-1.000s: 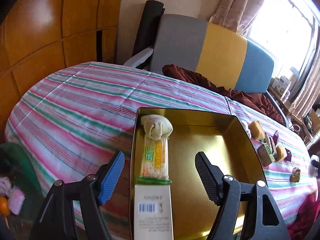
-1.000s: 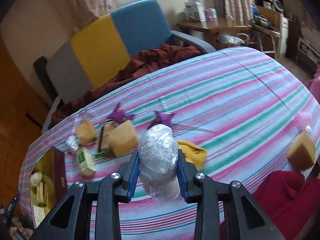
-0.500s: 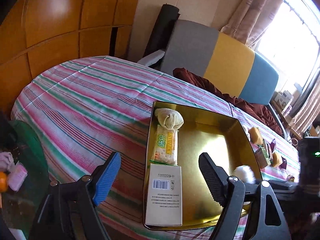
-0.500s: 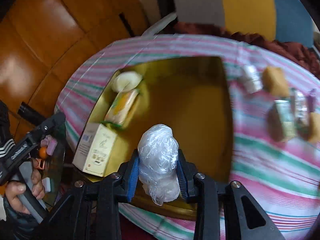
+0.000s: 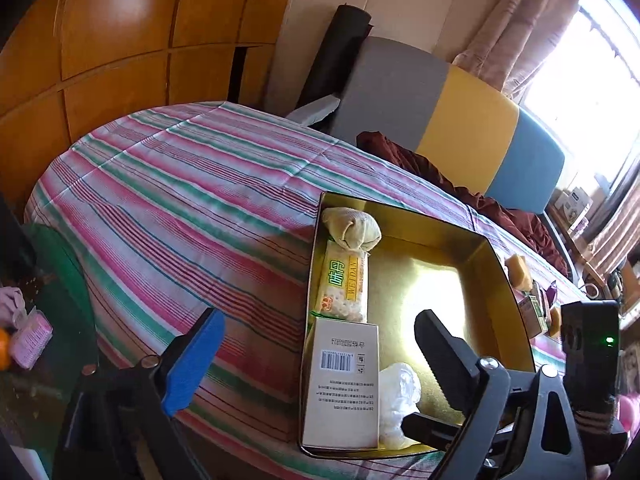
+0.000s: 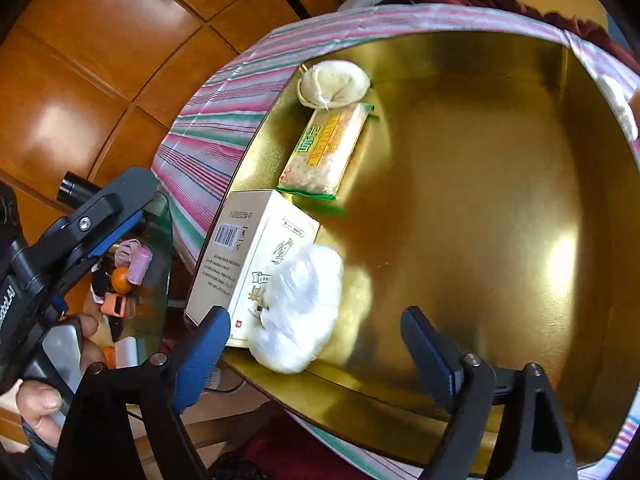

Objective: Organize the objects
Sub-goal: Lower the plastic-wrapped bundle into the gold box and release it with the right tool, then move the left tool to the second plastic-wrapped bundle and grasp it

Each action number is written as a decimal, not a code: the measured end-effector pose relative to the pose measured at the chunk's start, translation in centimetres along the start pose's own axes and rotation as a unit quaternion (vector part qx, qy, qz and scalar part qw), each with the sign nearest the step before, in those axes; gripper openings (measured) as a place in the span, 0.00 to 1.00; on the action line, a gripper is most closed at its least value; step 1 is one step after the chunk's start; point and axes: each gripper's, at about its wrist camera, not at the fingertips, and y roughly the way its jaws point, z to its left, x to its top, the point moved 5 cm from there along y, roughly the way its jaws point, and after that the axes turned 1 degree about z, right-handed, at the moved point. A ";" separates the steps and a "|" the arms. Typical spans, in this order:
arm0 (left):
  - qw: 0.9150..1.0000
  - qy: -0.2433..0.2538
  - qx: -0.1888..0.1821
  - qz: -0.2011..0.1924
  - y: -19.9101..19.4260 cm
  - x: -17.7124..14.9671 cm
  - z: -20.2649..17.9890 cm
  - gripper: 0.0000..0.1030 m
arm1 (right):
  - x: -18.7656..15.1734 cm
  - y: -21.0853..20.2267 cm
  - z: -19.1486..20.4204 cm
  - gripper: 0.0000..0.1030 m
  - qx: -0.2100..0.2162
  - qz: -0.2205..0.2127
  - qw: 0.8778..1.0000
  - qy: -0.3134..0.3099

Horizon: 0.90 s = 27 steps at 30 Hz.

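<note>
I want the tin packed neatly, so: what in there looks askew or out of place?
The white plastic-wrapped bundle lies slumped against the white box at the near edge of the gold tin, not flat in the row. The cracker pack and cloth pouch line up along the wall. Both claws are open.

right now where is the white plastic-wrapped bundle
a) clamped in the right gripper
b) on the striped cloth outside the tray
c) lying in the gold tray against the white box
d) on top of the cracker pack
c: the plastic-wrapped bundle lies on the floor of the gold tray, leaning on the white box, while the right gripper stands open and empty above it.
</note>
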 end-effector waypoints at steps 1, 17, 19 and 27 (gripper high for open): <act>1.000 0.003 0.000 -0.002 0.0 0.0 -0.2 0.96 | -0.1 -0.5 0.0 0.92 -0.015 -0.007 1.000 -0.008; 0.999 0.021 -0.022 0.021 0.2 -1.2 -2.9 0.99 | -1.5 -12.8 -11.4 0.92 -0.129 -0.131 0.980 0.075; 0.999 0.030 -0.028 0.023 0.1 -1.1 -3.7 0.99 | -2.0 -14.4 -13.8 0.92 -0.147 -0.137 0.975 0.095; 0.997 0.047 -0.048 0.042 0.6 -0.1 -7.3 0.99 | -2.8 -20.3 -23.3 0.92 -0.243 -0.147 0.949 0.141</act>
